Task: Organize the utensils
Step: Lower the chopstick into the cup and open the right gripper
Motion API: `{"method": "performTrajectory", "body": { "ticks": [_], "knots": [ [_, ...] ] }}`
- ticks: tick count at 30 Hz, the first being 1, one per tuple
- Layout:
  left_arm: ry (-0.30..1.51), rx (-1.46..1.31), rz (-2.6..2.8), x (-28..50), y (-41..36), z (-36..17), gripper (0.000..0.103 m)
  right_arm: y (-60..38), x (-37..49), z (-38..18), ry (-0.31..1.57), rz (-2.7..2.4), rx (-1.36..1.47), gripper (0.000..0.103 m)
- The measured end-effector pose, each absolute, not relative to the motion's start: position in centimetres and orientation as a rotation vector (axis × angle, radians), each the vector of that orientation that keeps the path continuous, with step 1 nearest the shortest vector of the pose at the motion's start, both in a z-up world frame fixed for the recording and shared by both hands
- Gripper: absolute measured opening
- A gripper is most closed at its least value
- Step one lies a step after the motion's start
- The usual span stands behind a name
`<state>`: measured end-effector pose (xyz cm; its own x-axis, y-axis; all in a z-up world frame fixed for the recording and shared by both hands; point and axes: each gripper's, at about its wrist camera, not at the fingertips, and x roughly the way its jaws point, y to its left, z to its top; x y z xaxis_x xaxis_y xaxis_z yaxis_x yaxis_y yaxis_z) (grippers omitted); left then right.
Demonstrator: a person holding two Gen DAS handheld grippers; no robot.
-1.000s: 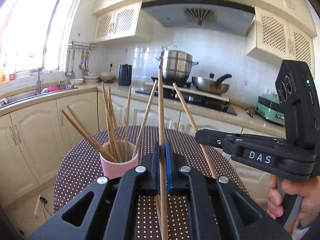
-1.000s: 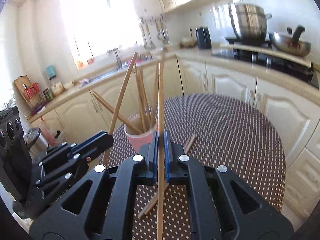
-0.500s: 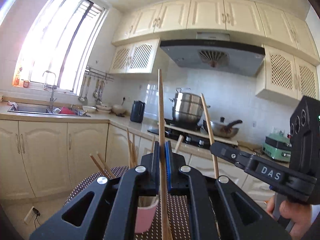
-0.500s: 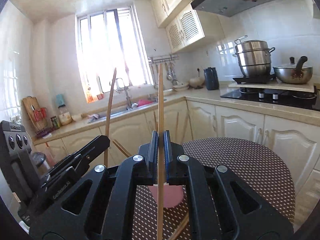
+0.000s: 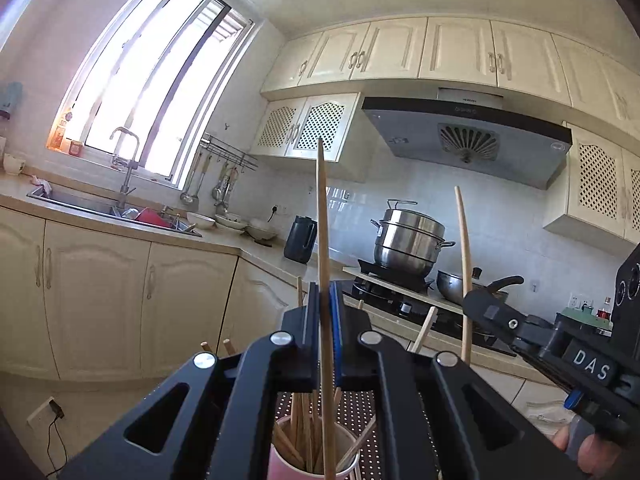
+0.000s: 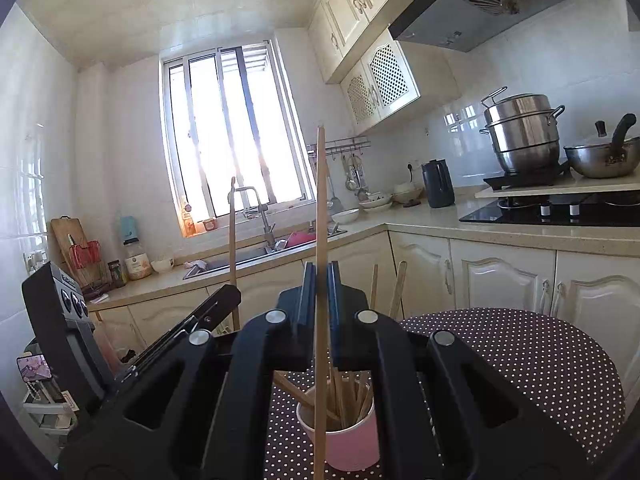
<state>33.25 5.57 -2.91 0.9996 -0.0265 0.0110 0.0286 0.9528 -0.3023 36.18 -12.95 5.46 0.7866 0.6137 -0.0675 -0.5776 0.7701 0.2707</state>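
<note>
My left gripper (image 5: 325,296) is shut on an upright wooden chopstick (image 5: 322,216), held level above a pink cup (image 5: 282,462) that holds several chopsticks. To its right the right gripper (image 5: 472,300) holds a second chopstick (image 5: 463,248) upright. In the right wrist view my right gripper (image 6: 320,276) is shut on its chopstick (image 6: 320,200), whose lower end hangs at the pink cup (image 6: 352,446) on the dotted table (image 6: 520,360). The left gripper (image 6: 232,294) shows at left with its chopstick (image 6: 232,232).
Behind the table run cream cabinets and a counter (image 6: 500,230) with a hob, a steel pot (image 6: 524,136), a pan (image 6: 604,158) and a black kettle (image 6: 438,184). A sink (image 5: 100,206) lies under the window. A hand (image 5: 588,450) holds the right gripper's handle.
Both grippers have risen and tipped up to level, each still holding its chopstick. The pink cup has dropped to the bottom of both views and the table has mostly slipped out of sight.
</note>
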Motion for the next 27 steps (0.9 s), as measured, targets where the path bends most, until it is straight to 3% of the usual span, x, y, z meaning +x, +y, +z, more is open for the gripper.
{"method": "performTrajectory", "body": {
  "ticks": [27],
  "knots": [
    [0.09, -0.228, 0.013, 38.6, 3.5, -9.5, 0.006, -11.6, 40.1, 2.2, 0.151, 0.655, 0.292, 0.006]
  ]
}}
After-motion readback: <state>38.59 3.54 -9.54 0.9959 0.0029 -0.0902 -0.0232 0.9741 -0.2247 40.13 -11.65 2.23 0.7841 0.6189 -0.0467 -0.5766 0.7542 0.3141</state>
